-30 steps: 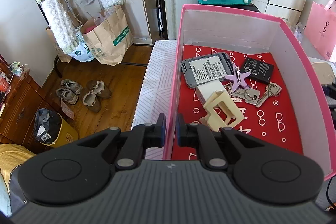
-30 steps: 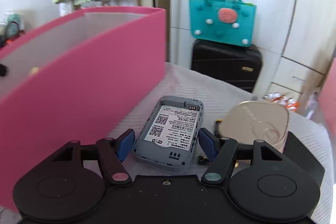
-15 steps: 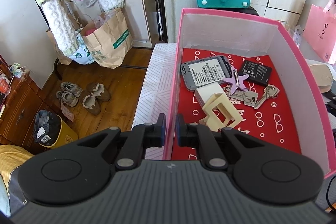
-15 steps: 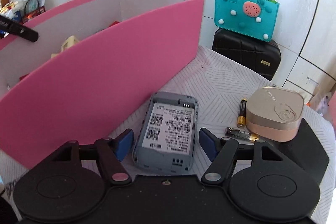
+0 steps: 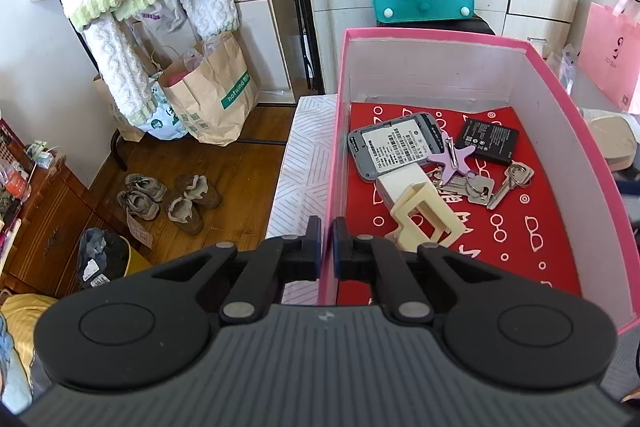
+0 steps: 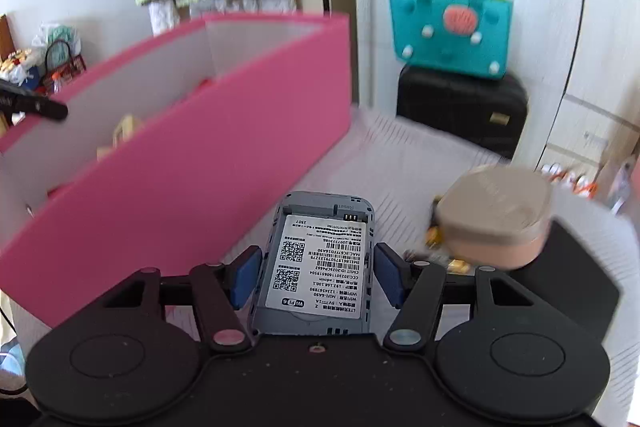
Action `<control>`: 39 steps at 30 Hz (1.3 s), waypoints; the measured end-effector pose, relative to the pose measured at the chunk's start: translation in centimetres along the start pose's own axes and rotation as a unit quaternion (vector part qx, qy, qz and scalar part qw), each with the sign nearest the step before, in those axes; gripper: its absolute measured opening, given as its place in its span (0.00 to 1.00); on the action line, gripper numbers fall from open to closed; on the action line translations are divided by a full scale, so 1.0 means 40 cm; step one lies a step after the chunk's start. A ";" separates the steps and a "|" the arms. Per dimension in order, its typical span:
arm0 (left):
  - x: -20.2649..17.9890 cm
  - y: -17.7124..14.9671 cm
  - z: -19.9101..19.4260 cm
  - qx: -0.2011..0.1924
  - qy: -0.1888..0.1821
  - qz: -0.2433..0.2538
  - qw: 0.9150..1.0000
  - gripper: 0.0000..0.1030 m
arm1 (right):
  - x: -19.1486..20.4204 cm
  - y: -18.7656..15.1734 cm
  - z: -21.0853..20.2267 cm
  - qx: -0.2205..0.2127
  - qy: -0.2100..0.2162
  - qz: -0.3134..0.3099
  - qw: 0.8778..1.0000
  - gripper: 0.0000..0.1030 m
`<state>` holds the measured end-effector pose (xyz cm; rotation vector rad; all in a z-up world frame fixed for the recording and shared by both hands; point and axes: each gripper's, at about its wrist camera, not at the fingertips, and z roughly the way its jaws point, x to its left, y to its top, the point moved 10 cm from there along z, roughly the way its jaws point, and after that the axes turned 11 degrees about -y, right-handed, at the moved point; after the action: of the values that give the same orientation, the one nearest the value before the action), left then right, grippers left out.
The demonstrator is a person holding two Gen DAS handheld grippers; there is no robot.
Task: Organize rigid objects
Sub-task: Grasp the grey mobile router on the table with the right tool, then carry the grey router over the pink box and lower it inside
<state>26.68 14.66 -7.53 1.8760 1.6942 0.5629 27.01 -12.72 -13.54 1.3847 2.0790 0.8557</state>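
The pink box [image 5: 440,37] with a red patterned floor holds a grey router [image 5: 396,145], a black battery [image 5: 490,139], keys on a purple star fob [image 5: 480,183] and a cream plastic clip [image 5: 424,219]. My left gripper [image 5: 327,239] is shut on the box's near left wall. In the right wrist view a second grey router [image 6: 320,259], label side up, lies between the blue pads of my right gripper [image 6: 316,275]. Its jaws are closing, and the pads touch the router's two long sides. The pink box [image 6: 200,167] stands just to its left.
A beige rounded tin [image 6: 494,215] sits on a black pad [image 6: 576,279] to the right, with batteries [image 6: 436,235] beside it. A teal bag [image 6: 452,31] rests on a black suitcase [image 6: 460,103] behind. Left of the box, the floor holds shoes [image 5: 168,199] and paper bags [image 5: 208,99].
The right gripper's pads have closed in from a clear gap onto the router's sides, and the background now blurs while the router stays sharp. The left gripper and box have not moved.
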 end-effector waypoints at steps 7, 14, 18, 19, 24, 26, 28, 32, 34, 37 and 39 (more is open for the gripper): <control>0.009 -0.003 -0.003 -0.002 -0.012 -0.015 1.000 0.05 | -0.035 0.131 -0.081 -0.076 -0.047 -0.030 0.996 0.64; 0.005 -0.001 -0.004 -0.004 -0.015 -0.007 1.000 0.05 | 0.099 0.288 -0.152 -0.123 0.022 -0.136 0.983 0.64; 0.002 0.009 -0.014 -0.018 -0.018 0.003 1.000 0.05 | 0.203 0.322 -0.119 -0.103 0.067 -0.203 0.971 0.64; 0.002 0.010 -0.015 -0.020 -0.020 0.004 1.000 0.05 | 0.226 0.325 -0.098 -0.092 0.070 -0.219 0.969 0.64; 0.013 0.012 -0.002 -0.015 -0.033 -0.008 0.999 0.05 | 0.322 0.283 0.024 -0.026 0.080 -0.294 0.952 0.64; 0.014 0.009 0.000 -0.017 -0.039 -0.012 0.999 0.05 | 0.337 0.264 0.062 -0.005 0.074 -0.306 0.949 0.64; 0.015 0.006 0.002 -0.018 -0.043 -0.014 0.999 0.05 | 0.344 0.247 0.082 0.011 0.072 -0.313 0.947 0.64; 0.016 0.009 0.002 -0.018 -0.051 -0.012 0.998 0.05 | 0.363 0.231 0.073 0.028 0.111 -0.316 0.942 0.64; 0.016 0.010 0.005 -0.015 -0.054 -0.012 0.998 0.05 | 0.367 0.222 0.065 0.035 0.126 -0.319 0.939 0.64; 0.014 0.011 0.009 -0.014 -0.053 -0.007 0.998 0.05 | 0.376 0.205 0.067 0.045 0.133 -0.319 0.937 0.64; 0.014 0.012 0.008 -0.014 -0.054 -0.006 0.998 0.05 | 0.380 0.197 0.071 0.056 0.145 -0.315 0.936 0.64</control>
<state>27.31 15.13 -7.52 1.8404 1.6185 0.4690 28.38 4.32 -10.62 0.5731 2.6055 0.6927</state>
